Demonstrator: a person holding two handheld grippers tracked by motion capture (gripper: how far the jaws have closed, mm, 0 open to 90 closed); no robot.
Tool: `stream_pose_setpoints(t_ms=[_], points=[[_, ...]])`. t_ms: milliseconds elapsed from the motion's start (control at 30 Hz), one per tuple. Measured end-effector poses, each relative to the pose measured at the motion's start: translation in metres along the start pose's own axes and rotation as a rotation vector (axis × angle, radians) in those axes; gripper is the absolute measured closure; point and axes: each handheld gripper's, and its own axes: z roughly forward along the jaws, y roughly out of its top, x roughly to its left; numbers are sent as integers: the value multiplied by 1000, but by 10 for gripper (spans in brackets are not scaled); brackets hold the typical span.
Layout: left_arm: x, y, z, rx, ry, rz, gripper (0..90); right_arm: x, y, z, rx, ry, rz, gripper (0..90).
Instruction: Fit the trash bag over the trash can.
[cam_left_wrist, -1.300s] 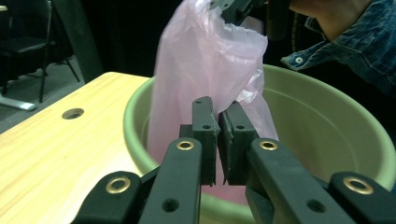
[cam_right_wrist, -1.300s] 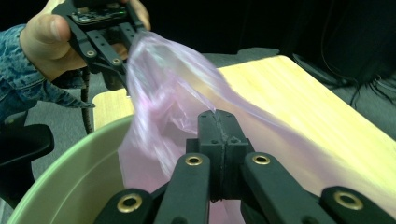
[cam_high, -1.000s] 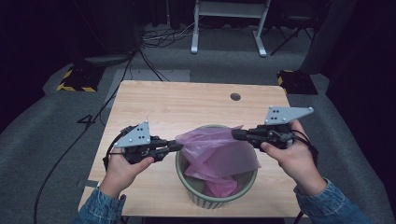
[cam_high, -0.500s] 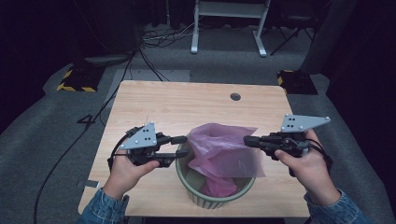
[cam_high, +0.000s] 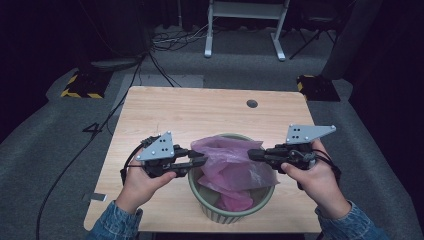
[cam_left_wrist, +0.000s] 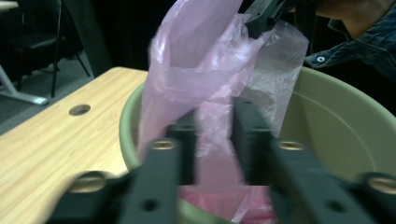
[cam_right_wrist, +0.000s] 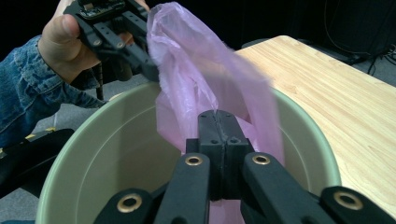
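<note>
High view: a round pale-green plastic bin (cam_high: 227, 212) sits at the light wooden desk (cam_high: 200, 112)'s 6 o'clock edge, with bare desk toward 12. A thin pink plastic bag (cam_high: 230, 165) drapes into it.

Left gripper view: the left gripper (cam_left_wrist: 212, 140) has its jaws slightly parted around bag film.

Right gripper view: the right gripper (cam_right_wrist: 218, 126) has its jaws closed, pinching the bag.

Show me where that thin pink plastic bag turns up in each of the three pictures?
High view: the thin pink plastic bag sits lower centre, stretched over the round pale green bin.
Left gripper view: it rises through the centre.
Right gripper view: upper centre, pinched at its edge.
Shared landmark: the bin's green rim.
</note>
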Motion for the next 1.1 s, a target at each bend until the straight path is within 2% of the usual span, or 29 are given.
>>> stream_pose_setpoints(t_ms=[33, 67, 167, 233, 400, 567, 667, 767, 833, 867, 933, 967, 1033, 1100], points=[[-1, 1, 2, 5, 9, 4, 482, 1, 0, 1, 1, 1, -3, 900], [-3, 1, 4, 9, 15, 6, 436, 1, 0, 1, 2, 6, -5, 900], [-3, 3, 8, 6, 35, 11, 344, 4, 1, 4, 1, 24, -17, 900], [-2, 4, 9, -1, 57, 8, 314, 6, 2, 6, 2, 40, -27, 900], [2, 1, 2, 15, 97, -7, 312, 9, 4, 2, -2, 45, -47, 900], [8, -4, -6, 7, 128, -21, 303, 6, 0, -7, 0, 46, -38, 900], [11, -4, -4, -4, 137, -25, 282, 6, -2, -8, 2, 55, -39, 900], [11, -2, 0, 0, 126, -21, 296, 7, 0, -7, 0, 62, -45, 900], [9, 0, 3, -3, 102, -12, 367, 7, 2, -5, 2, 63, -50, 900], [8, 0, 4, -2, 87, -1, 482, 7, 2, -4, 4, 64, -52, 900], [7, 2, 5, -7, 68, 18, 618, 7, 3, -2, 8, 65, -56, 900], [6, 2, 5, -9, 50, 23, 719, 7, 4, -1, 12, 66, -58, 900], [5, 3, 4, -11, 34, 26, 802, 7, 4, 1, 19, 69, -63, 893], [4, 4, 3, -11, 23, 28, 833, 6, 5, 2, 15, 44, -75, 774]])
